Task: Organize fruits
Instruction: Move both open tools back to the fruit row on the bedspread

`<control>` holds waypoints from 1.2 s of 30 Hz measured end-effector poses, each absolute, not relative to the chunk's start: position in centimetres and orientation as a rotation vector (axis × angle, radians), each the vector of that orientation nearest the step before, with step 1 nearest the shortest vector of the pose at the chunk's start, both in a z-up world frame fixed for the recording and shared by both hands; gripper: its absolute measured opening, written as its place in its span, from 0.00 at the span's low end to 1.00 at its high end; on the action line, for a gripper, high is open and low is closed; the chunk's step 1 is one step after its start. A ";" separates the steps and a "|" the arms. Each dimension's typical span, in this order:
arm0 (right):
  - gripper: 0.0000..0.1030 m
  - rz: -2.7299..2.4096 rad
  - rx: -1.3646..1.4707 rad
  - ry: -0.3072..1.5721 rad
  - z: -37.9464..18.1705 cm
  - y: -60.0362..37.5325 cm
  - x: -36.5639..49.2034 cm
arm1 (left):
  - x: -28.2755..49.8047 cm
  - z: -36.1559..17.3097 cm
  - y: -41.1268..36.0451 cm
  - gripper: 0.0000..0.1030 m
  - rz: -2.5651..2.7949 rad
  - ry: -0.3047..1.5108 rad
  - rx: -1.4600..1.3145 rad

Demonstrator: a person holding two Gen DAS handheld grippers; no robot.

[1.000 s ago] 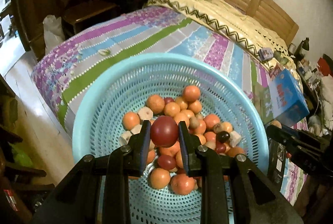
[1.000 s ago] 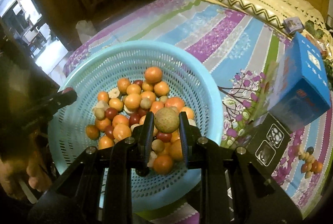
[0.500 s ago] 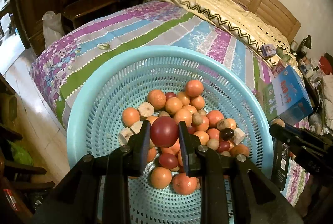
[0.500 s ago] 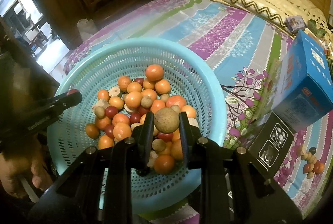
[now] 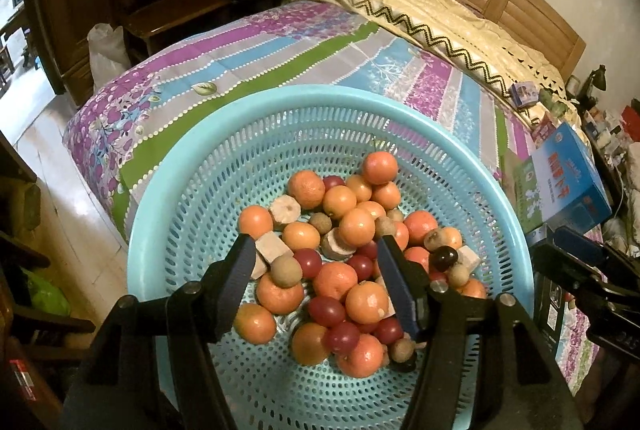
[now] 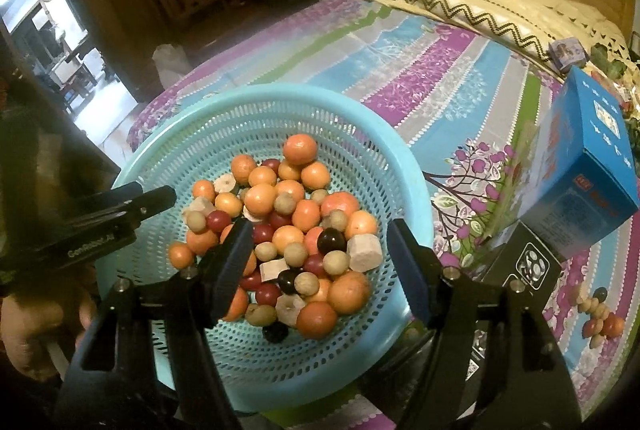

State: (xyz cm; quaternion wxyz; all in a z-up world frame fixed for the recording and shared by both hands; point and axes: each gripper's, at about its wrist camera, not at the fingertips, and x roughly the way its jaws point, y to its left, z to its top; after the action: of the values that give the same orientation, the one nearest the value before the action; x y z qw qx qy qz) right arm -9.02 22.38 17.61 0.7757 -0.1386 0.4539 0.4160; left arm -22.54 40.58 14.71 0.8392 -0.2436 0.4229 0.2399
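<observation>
A light blue perforated basket (image 5: 320, 94) holds a pile of oranges (image 5: 306, 188), small red fruits (image 5: 326, 310), tan round fruits (image 5: 286, 270) and pale cut chunks. My left gripper (image 5: 318, 266) hangs over the pile. Its jaws are opening and grip nothing; only the heap shows between them. In the right wrist view the same basket (image 6: 260, 90) lies below my right gripper (image 6: 320, 254), whose jaws are also opening with nothing held. The left gripper (image 6: 120, 218) pokes in over the basket's left rim, with a hand (image 6: 32, 326) behind it.
The basket rests on a striped purple, blue and green bedsheet (image 6: 420, 70). A blue box (image 6: 580, 170) and a black box (image 6: 520, 266) stand right of it, and a small heap of fruit (image 6: 600, 318) lies beyond. A cream blanket (image 5: 440, 14) and a wooden chair (image 5: 152, 2) are further back.
Both grippers have gone from shut to open. The red fruit has left the left jaws and the tan fruit the right jaws. Neither hand has shifted noticeably.
</observation>
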 end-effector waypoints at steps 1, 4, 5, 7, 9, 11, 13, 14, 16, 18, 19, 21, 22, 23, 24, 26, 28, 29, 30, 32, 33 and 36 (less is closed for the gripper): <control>0.68 0.906 -0.296 0.980 17.7 22.3 -9.0 | -22.6 14.7 40.6 0.67 0.510 0.891 -0.515; 0.68 0.920 -0.292 0.960 18.0 21.9 -9.4 | -22.5 14.8 40.4 0.69 0.512 0.886 -0.509; 0.68 0.921 -0.292 0.938 18.3 21.6 -9.6 | -22.5 14.9 40.2 0.69 0.513 0.882 -0.504; 0.68 0.914 -0.293 0.861 19.2 20.6 -10.4 | -22.6 15.4 39.8 0.69 0.510 0.861 -0.496; 0.69 0.884 -0.303 0.776 20.1 19.1 -11.2 | -23.0 16.5 39.0 0.69 0.503 0.802 -0.473; 0.71 0.847 -0.305 0.716 20.5 17.2 -11.9 | -23.6 18.0 37.5 0.69 0.490 0.697 -0.430; 0.71 0.807 -0.296 0.678 20.5 14.9 -12.4 | -24.2 19.6 35.8 0.78 0.455 0.574 -0.393; 0.71 0.787 -0.287 0.667 20.4 13.6 -12.6 | -24.2 20.2 35.1 0.81 0.444 0.540 -0.378; 0.71 0.746 -0.276 0.651 20.1 11.3 -12.8 | -23.8 21.2 33.2 0.83 0.404 0.496 -0.346; 0.71 0.712 -0.268 0.651 19.5 8.7 -12.7 | -22.8 21.9 30.9 0.83 0.335 0.479 -0.313; 0.71 0.692 -0.261 0.657 19.0 7.1 -12.6 | -22.2 22.3 29.6 0.85 0.292 0.475 -0.298; 0.69 0.656 -0.243 0.674 17.9 3.7 -12.3 | -20.9 22.8 26.5 0.87 0.185 0.479 -0.266; 0.69 0.630 -0.235 0.682 17.6 2.3 -12.1 | -20.3 23.0 24.8 0.87 0.140 0.482 -0.244; 0.69 0.597 -0.221 0.692 17.1 0.8 -11.8 | -19.5 23.0 22.9 0.87 0.095 0.489 -0.219; 0.69 0.559 -0.198 0.709 16.4 -1.2 -11.4 | -18.8 22.8 21.3 0.87 0.055 0.502 -0.202; 0.61 0.473 -0.129 0.753 14.8 -5.3 -10.1 | -17.2 22.1 18.0 0.87 -0.024 0.547 -0.175; 0.38 0.386 -0.071 0.793 12.8 -9.2 -8.5 | -15.5 21.0 15.3 0.87 -0.086 0.597 -0.171; 0.34 0.355 -0.047 0.818 11.9 -10.7 -7.6 | -14.7 20.3 13.9 0.87 -0.116 0.628 -0.176; 0.34 0.332 -0.020 0.845 10.9 -12.0 -6.3 | -14.0 19.6 13.0 0.87 -0.136 0.653 -0.182; 0.34 0.307 0.014 0.884 8.9 -13.8 -3.7 | -12.3 18.2 11.2 0.87 -0.172 0.711 -0.197; 0.35 0.310 0.021 0.896 8.3 -14.2 -2.7 | -11.9 17.3 10.4 0.87 -0.183 0.733 -0.203; 0.36 0.338 0.008 0.928 6.6 -14.1 0.4 | -10.0 15.3 8.7 0.87 -0.201 0.804 -0.218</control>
State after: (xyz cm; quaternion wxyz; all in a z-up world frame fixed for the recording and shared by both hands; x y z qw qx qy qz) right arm 0.40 -14.05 6.57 0.8806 0.0039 0.4452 0.1623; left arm -10.04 8.70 15.28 0.9096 -0.1056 0.3899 -0.0975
